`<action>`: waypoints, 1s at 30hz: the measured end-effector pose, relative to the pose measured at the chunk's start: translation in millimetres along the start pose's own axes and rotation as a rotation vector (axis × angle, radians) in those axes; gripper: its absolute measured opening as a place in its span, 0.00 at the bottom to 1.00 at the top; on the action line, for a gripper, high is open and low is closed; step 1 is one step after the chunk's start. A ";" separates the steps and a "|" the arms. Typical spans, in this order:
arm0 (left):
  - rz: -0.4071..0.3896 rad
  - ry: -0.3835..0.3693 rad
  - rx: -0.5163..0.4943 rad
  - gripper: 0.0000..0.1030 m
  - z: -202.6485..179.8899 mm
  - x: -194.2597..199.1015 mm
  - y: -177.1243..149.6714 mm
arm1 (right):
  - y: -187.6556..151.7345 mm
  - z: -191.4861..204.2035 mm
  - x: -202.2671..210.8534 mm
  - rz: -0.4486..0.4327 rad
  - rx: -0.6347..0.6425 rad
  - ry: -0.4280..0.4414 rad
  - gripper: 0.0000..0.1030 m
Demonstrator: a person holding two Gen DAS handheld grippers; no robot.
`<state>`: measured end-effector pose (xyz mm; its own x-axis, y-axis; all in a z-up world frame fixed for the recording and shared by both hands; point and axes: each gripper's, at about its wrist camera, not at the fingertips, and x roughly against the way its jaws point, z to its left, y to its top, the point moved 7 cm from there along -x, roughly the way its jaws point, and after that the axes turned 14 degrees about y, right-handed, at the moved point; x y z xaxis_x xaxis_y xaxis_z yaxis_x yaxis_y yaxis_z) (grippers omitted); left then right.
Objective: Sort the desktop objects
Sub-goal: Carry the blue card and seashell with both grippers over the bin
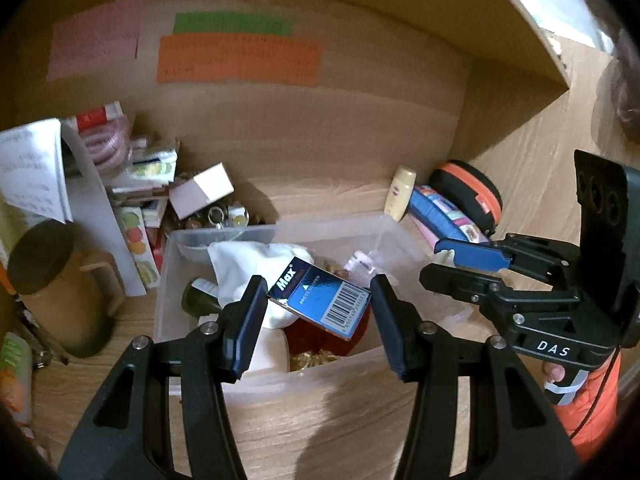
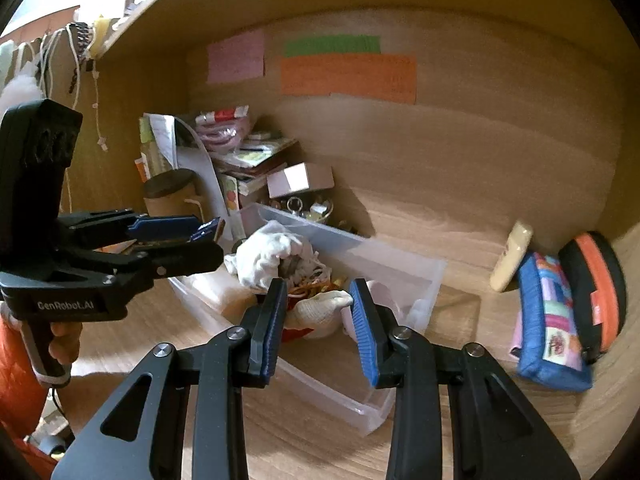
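L gripper (image 1: pixel 318 322): jaws standing wide, w/ the blue Max box (image 1: pixel 320 302) sitting between the pads. Box is tilted, barcode end toward the cam. Left pad looks to be touching or nearly touching its corner; right pad is showing a gap. In the R wrist view the box (image 2: pixel 208 230) is poking out past the L fingertips over the bin's far end, so I'm reading it as loosely held or just being let go. Can't tell for sure whether there's any clamp force.

R gripper (image 2: pixel 318 326): jaws partly open, gripping nothing. Hovering over the near side of the clear plastic bin (image 2: pixel 400 276), w/ a cream knit glove/sock-type item (image 2: pixel 324 308) lying between the pads, prob inside the bin below. Contact not clear.

Bin contents: white cloth (image 1: pixel 248 256), dark bottle (image 1: pixel 198 300), something red (image 1: pixel 320 342) underneath, misc bits. Bin is sitting on the wood desk (image 1: pixel 320 420) inside a shelf nook.

Outward: cream tube (image 2: pixel 512 258), blue patchwork pouch (image 2: pixel 552 320) and black/orange zip case (image 2: pixel 596 284) are lying by the R wall, outside the bin. Paper/box clutter (image 1: pixel 140 184) and a cardboard cylinder (image 1: pixel 52 280) are on the L side.

Step, as I'm judging it: dropping the Max box into the bin. Several loose items are waiting, so sorting is not finished.

Next move calls for: L fully clearing the box and lifting straight up w/o snagging the cloth. R prob going for the pouch/tube group; needs to swing right and keep clear of the L gripper, which is close by.
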<state>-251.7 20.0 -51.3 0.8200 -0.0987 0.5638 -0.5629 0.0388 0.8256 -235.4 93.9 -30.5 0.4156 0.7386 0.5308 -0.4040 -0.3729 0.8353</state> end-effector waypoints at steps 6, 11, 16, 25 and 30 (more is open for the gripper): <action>0.054 -0.013 0.012 0.51 1.3 -24.5 -9.3 | -8.9 -12.9 -18.8 0.037 -0.022 -0.010 0.29; 0.076 -0.016 0.012 0.51 -0.5 -35.4 -15.8 | -17.4 -17.5 -33.9 0.076 -0.028 -0.011 0.29; 0.092 -0.017 0.033 0.51 4.4 -41.8 -20.1 | -23.3 -18.1 -41.8 0.089 -0.024 -0.008 0.29; 0.095 -0.006 0.022 0.51 3.4 -45.5 -22.6 | -23.0 -14.7 -44.5 0.077 0.019 -0.057 0.29; 0.096 -0.001 0.029 0.54 4.5 -45.1 -22.8 | -22.3 -14.7 -43.6 0.074 0.015 -0.061 0.33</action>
<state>-276.3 19.1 -95.7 0.7618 -0.0967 0.6405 -0.6419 0.0197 0.7665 -256.5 78.3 -74.4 0.4338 0.6733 0.5988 -0.4237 -0.4341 0.7950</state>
